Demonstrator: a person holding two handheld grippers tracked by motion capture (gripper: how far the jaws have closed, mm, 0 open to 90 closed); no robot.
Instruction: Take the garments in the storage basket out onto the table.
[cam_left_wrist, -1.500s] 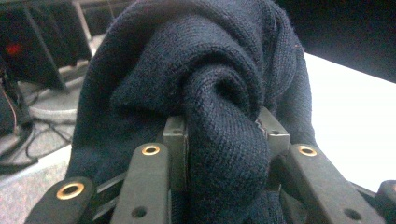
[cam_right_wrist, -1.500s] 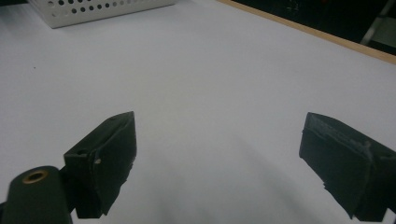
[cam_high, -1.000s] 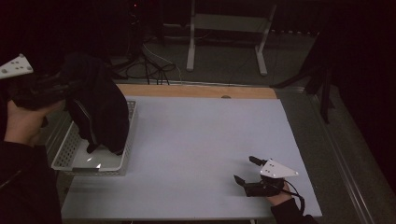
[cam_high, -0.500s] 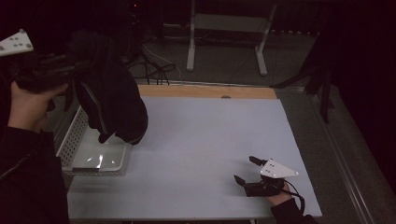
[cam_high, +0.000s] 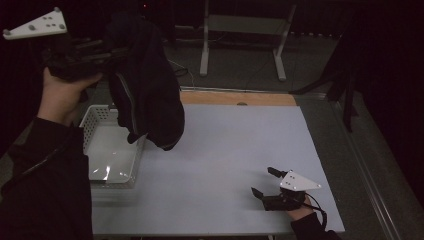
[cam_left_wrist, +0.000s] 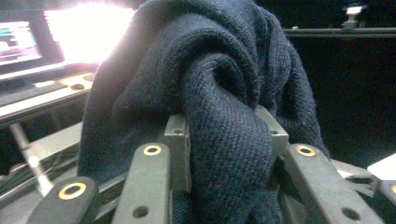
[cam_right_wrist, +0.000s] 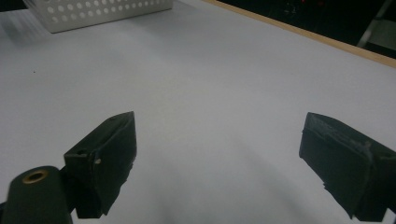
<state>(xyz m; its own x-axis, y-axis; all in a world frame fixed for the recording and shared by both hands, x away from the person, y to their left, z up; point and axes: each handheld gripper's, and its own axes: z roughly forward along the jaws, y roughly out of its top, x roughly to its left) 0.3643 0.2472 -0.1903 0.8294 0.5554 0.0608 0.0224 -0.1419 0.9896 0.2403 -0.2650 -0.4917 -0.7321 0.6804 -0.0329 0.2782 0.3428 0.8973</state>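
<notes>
A dark navy knitted garment (cam_high: 147, 95) hangs in the air from my left gripper (cam_high: 107, 52), high at the left, above the far edge of a white perforated basket (cam_high: 90, 125). In the left gripper view the jaws are shut on a thick fold of the knit (cam_left_wrist: 224, 126), which bulges out between them. Down at the front right of the table my right gripper (cam_high: 265, 182) rests low over the white tabletop (cam_high: 235, 145), open. Between its spread fingers (cam_right_wrist: 105, 154) there is nothing but bare table in the right gripper view.
The basket's bottom looks shiny and bare. A wooden strip (cam_high: 240, 98) runs along the table's far edge. Behind it a metal stand (cam_high: 242, 35) rises from the dark floor. In the right gripper view the basket's wall (cam_right_wrist: 98, 14) sits far off at the top left.
My left hand has lifted the garment up out of the basket and carried it rightward, so it now swings over the basket's far right corner. The right gripper has stayed put.
</notes>
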